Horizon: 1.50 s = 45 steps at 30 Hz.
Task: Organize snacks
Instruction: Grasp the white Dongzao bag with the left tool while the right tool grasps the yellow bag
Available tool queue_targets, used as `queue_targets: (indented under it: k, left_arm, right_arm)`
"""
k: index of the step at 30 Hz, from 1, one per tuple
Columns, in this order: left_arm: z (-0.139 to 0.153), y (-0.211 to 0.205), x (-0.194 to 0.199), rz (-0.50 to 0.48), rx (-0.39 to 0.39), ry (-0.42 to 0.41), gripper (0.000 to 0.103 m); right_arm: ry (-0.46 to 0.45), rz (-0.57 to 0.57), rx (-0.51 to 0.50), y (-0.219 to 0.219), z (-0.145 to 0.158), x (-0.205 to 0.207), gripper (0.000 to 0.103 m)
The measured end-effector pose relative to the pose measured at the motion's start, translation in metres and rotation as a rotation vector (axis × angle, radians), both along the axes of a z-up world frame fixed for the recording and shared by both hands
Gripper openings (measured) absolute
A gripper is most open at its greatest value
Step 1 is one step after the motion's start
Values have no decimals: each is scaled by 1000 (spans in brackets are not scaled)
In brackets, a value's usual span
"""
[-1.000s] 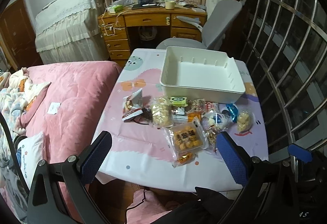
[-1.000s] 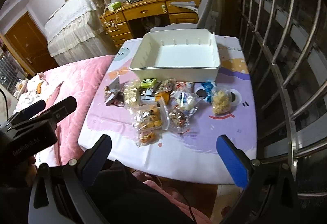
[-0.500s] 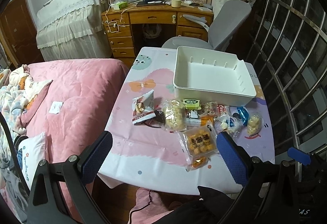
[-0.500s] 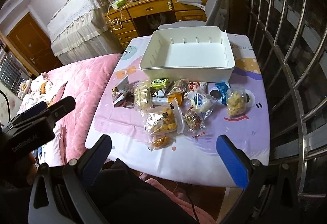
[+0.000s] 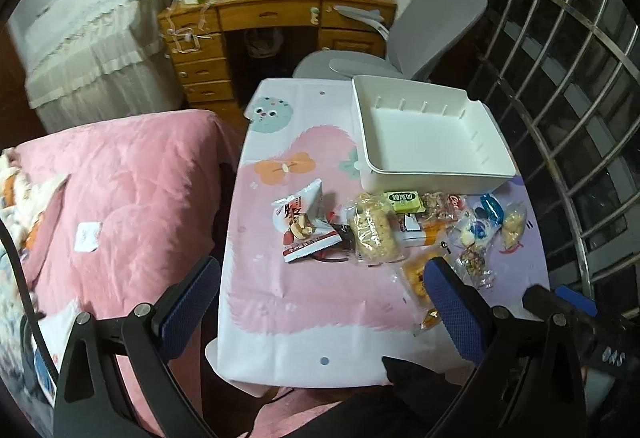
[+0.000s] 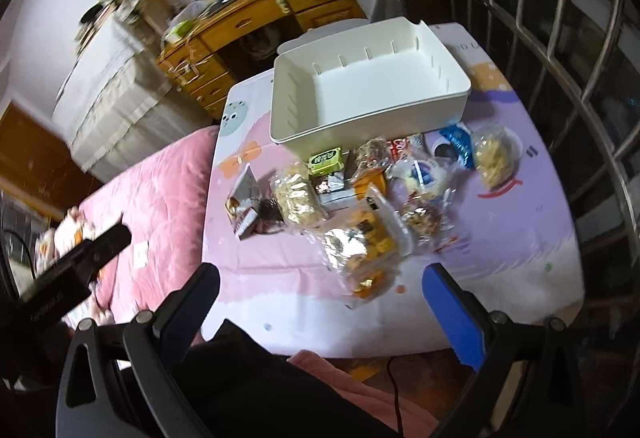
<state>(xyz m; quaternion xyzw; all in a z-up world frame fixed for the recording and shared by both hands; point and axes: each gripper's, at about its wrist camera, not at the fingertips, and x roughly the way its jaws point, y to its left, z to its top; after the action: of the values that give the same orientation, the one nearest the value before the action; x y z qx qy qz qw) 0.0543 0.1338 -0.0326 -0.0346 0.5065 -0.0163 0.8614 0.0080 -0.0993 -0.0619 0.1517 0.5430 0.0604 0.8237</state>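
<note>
Both claws (image 5: 320, 302) (image 6: 320, 302) gape above the snack pile (image 6: 360, 198).

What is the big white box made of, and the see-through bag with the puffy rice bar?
The big white box looks like matte moulded plastic: smooth walls, rounded rim, small ribs inside. The see-through bag seems thin crinkly plastic film, glinting where it wrinkles.

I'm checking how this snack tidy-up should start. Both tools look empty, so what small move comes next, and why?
Probably lower the right tool, jaws open, onto the clear pack of orange biscuits, the nearest snack below it. The white bin holds nothing, every snack lies loose on the table, and the left tool also holds nothing.
</note>
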Motion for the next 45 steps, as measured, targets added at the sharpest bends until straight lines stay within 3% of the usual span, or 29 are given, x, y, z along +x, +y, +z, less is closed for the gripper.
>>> queue_targets:
  k: [9, 17, 29, 40, 45]
  left_arm:
    - [-40, 49, 45, -125, -28, 138, 101]
    - [-87, 58, 83, -159, -70, 274, 101]
    - [-160, 59, 144, -40, -79, 451, 100]
    - [-234, 57, 179, 93, -126, 631, 89]
    - [-252, 57, 190, 128, -155, 656, 79]
  right_arm:
    - [46, -217, 12, 37, -20, 11, 101]
    - [188, -447, 83, 30, -55, 7, 100]
    - [433, -713, 262, 1, -134, 34, 100]
    - [628, -826, 277, -15, -194, 73, 93]
    - [697, -811, 236, -17, -212, 93, 91]
